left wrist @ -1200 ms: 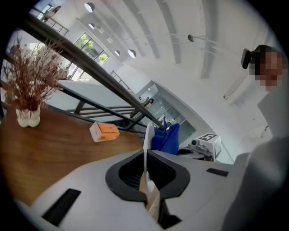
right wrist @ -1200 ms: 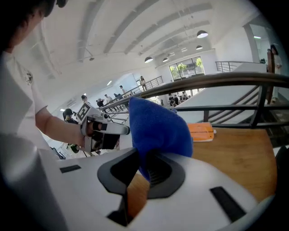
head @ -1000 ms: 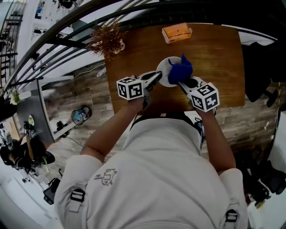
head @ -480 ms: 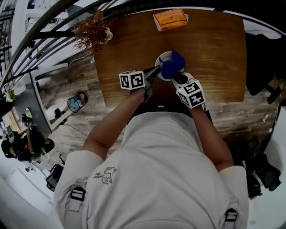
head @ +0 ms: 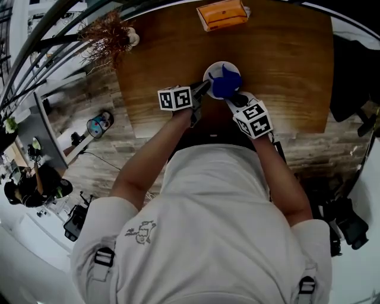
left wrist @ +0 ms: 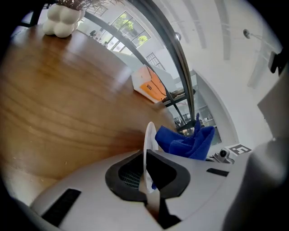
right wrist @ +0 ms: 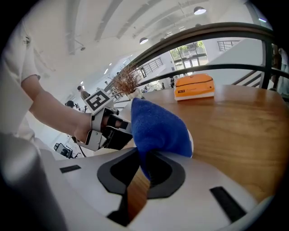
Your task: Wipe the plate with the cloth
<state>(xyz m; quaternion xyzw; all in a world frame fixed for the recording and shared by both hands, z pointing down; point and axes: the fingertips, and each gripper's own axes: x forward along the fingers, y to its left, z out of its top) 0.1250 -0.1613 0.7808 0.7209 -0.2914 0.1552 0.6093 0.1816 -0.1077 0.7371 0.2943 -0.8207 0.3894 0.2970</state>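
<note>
**Head view.** Wooden counter (head: pixel 285 71) seen from straight above. The white plate (head: pixel 214 70) lies at 12 o'clock from the person's chest. The blue cloth (head: pixel 226 85) covers its 5 o'clock part, so only a crescent of the rim shows. The left gripper (head: pixel 204 89) reaches the plate from 8 o'clock and the right gripper (head: pixel 234 98) comes in from 5 o'clock under the cloth. The tips of both are too small here to read. An orange box (head: pixel 222 13) sits at 12 o'clock by the far edge, its top cut off by the frame. A dried plant (head: pixel 110 37) stands at 10 o'clock on the counter's corner. I cannot tell whether the plate rests on the counter or is raised off it.

**Left gripper view.** The left gripper (left wrist: pixel 146 177) is nipped narrow on the plate (left wrist: pixel 149 135), which shows edge-on as a thin white blade between the pads. The cloth (left wrist: pixel 187 142) bunches at 2 o'clock of the rim and hides the plate's far face. The orange box (left wrist: pixel 151 85) is partly behind a dark rail. A knobbly white vase (left wrist: pixel 61 20) at 11 o'clock is clipped by the frame.

**Right gripper view.** The right gripper (right wrist: pixel 143 173) is clamped on a fold of the cloth (right wrist: pixel 156 128). The cloth blocks nearly all of the plate, leaving only a white sliver (right wrist: pixel 190 139). The left gripper (right wrist: pixel 118 131) sits at 9 o'clock, its tips hidden behind the cloth.
</note>
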